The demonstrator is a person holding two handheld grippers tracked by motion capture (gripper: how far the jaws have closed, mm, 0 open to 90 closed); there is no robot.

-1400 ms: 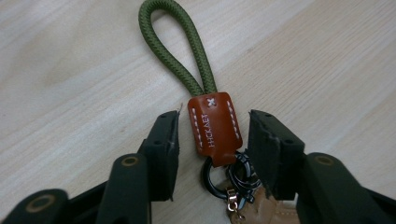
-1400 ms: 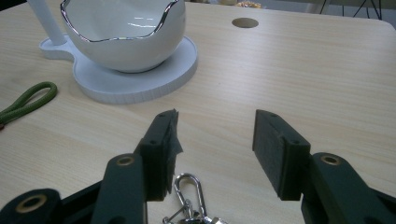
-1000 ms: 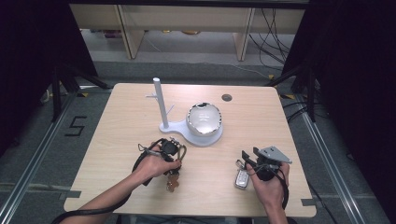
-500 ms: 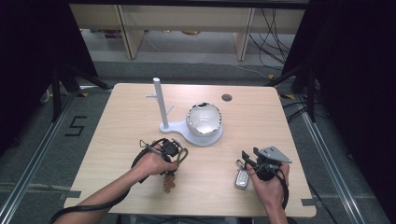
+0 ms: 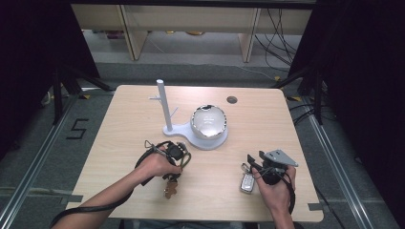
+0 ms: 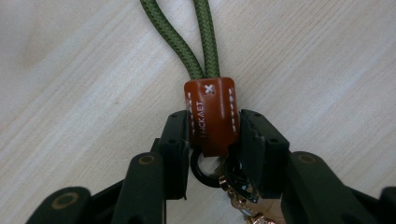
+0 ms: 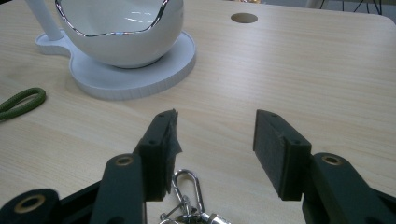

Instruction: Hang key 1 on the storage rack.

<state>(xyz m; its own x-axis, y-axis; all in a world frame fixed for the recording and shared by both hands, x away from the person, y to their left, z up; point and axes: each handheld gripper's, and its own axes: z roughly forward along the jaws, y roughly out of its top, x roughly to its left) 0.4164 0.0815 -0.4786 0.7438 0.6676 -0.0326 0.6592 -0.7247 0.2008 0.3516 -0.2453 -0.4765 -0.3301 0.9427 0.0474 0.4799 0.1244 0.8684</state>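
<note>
Brown leather is what our left gripper (image 6: pixel 212 140) is clamping: its jaws are squeezing the keychain tab (image 6: pixel 210 114), whose green cord loop (image 6: pixel 187 37) is lying on the bench (image 5: pixel 267 119) near the white stand (image 5: pixel 200 133). Our right gripper (image 7: pixel 215 149) is hovering with jaws apart over a carabiner (image 7: pixel 187 186), beside the car key fob (image 5: pixel 247 182).

Left tool (image 5: pixel 175 153) has shifted slightly toward the bench's (image 5: pixel 267 124) near edge (marginal movement), jaws clamped on the brown leather key fob (image 6: pixel 211 114).
</note>
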